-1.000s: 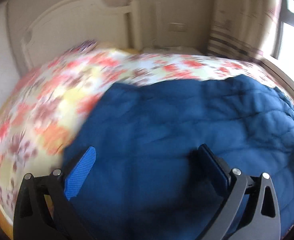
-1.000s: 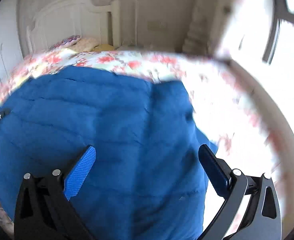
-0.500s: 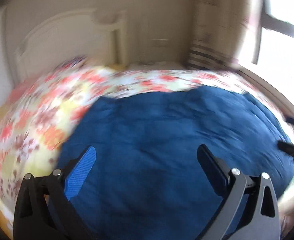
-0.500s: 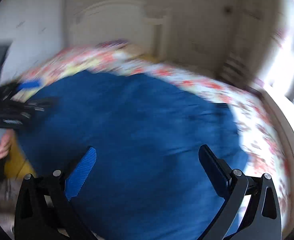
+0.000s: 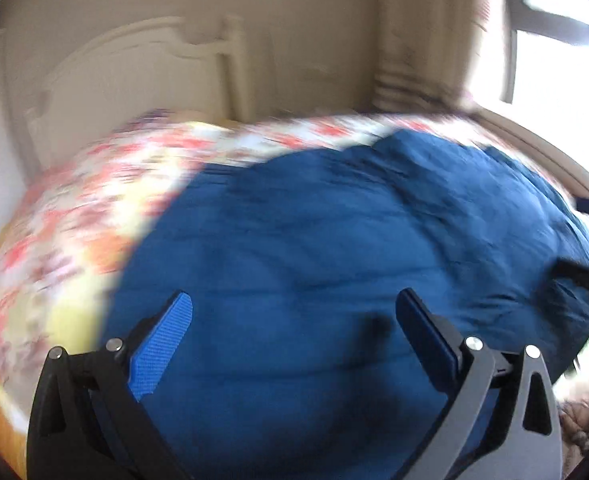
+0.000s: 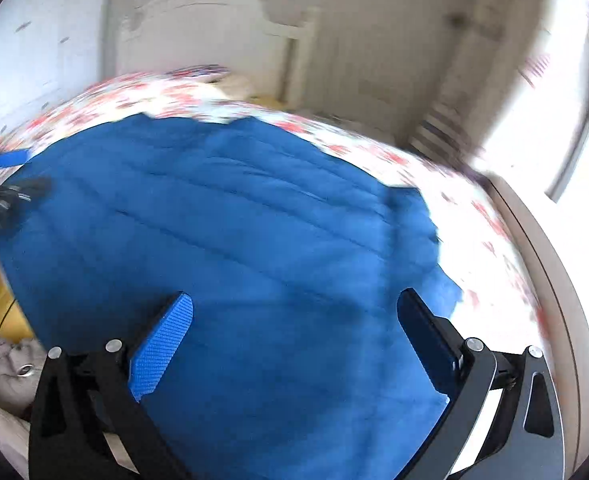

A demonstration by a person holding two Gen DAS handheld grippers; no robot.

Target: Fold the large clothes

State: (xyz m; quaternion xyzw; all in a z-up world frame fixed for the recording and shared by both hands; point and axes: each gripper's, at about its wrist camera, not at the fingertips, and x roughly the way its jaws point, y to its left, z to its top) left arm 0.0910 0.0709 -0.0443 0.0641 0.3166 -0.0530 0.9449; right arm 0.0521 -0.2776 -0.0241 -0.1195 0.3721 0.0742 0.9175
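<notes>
Left wrist view: blue garment [image 5: 334,240] beneath wide-open, empty left claw [image 5: 294,312]; right claw [image 6: 294,312] likewise.

Bed [image 6: 494,216] with floral sheet; blue garment [image 6: 254,248] spread flat on it.

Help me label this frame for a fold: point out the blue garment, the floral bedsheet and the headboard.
blue garment [image 6: 254,240]: right wrist view, middle of its spread cloth.
floral bedsheet [image 5: 74,220]: left wrist view, bare stretch left of the garment.
headboard [image 6: 198,28]: right wrist view, white arched panel.
</notes>
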